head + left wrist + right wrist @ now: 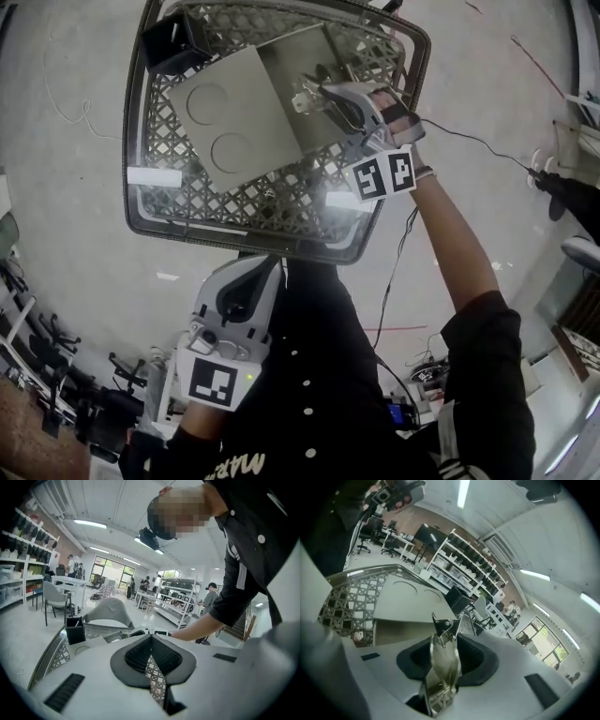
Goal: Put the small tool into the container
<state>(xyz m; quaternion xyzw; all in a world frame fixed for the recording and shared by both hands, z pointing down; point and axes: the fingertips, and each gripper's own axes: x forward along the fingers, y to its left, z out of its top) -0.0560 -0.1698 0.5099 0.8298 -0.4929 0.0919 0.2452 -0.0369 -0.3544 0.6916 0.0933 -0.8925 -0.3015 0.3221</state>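
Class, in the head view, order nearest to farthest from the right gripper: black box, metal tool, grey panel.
1. metal tool, between the right gripper's jaws
2. grey panel, just left of it
3. black box, at the basket's top-left corner

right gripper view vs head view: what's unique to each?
Right gripper view only: the jaw pads of the right gripper clamped on the small shiny metal tool, and shelving racks behind. Head view only: the left gripper low by the person's dark shirt, and the grey lattice basket's full rim. Both: that basket, the flat grey panel with two circles, the black box, the tool.
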